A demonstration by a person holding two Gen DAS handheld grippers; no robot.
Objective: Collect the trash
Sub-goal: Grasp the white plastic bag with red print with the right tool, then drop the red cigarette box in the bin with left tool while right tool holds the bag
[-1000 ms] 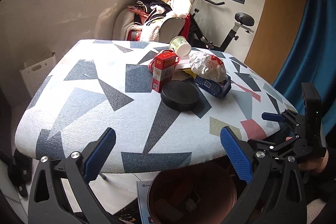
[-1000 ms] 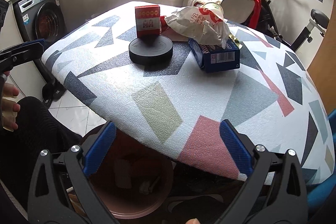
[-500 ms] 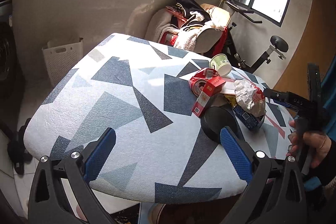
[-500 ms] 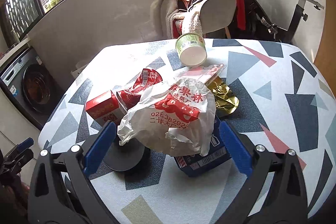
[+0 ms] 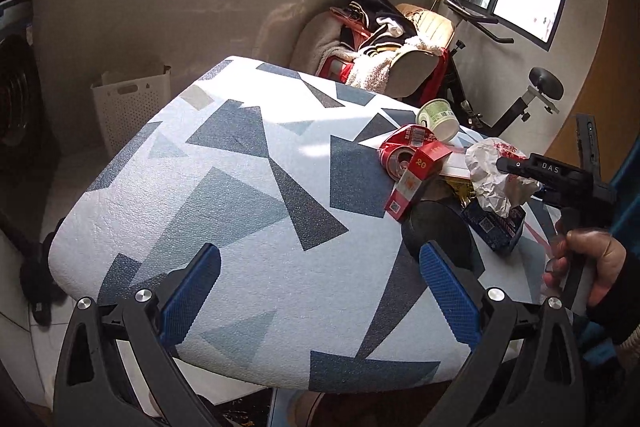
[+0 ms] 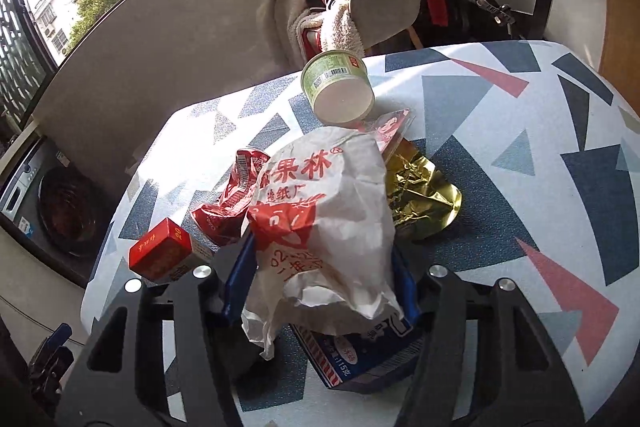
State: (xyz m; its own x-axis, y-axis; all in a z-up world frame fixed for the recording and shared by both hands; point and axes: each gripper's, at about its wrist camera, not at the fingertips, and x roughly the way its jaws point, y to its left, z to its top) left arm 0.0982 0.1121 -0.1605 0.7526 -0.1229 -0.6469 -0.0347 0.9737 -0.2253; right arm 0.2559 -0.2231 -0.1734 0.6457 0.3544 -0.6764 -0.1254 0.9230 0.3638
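The right gripper is clamped on the white paper bag, which lies atop the blue box. At 12 o'clock, a green cup lies tipped over. The left gripper hangs spread wide over the table.

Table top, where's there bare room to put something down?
The table's whole left half is bare, from the red carton to the left edge. Bare too right of the gold wrapper. Crowded around the white paper bag in the right gripper.

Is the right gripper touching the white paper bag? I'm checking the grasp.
Touching. The right wrist view shows both blue fingers pressed against the white paper bag, right gripper closed around it.
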